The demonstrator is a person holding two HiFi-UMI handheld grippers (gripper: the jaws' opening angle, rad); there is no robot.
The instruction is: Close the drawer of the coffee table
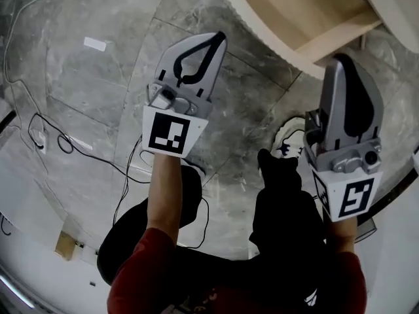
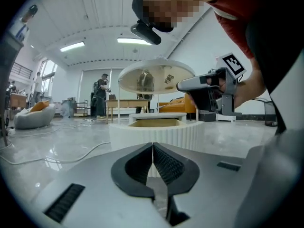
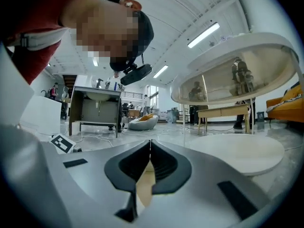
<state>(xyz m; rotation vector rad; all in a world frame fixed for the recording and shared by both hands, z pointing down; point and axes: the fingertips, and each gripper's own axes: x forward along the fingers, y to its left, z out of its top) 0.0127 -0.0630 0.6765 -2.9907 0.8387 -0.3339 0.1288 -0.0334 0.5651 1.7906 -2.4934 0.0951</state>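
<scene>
The coffee table (image 2: 190,136) is round and white with a ribbed side and a glass top (image 2: 156,77) on thin posts. Its drawer (image 2: 154,122) stands pulled out and shows a pale wood inside, also seen in the head view as an open wooden drawer (image 1: 308,8) at the top right. My left gripper (image 1: 220,36) is shut with nothing in it and points at the table's ribbed side from a short way off. My right gripper (image 1: 340,59) is shut and empty too, just short of the table's edge; the left gripper view shows this right gripper (image 2: 183,85) held level.
Black cables (image 1: 78,152) trail over the grey marble floor (image 1: 98,77) at the left. The person's shoe (image 1: 288,139) stands below the table. Farther off are a grey beanbag (image 3: 142,122), a cabinet on legs (image 3: 95,110), a bench (image 2: 126,103) and people standing.
</scene>
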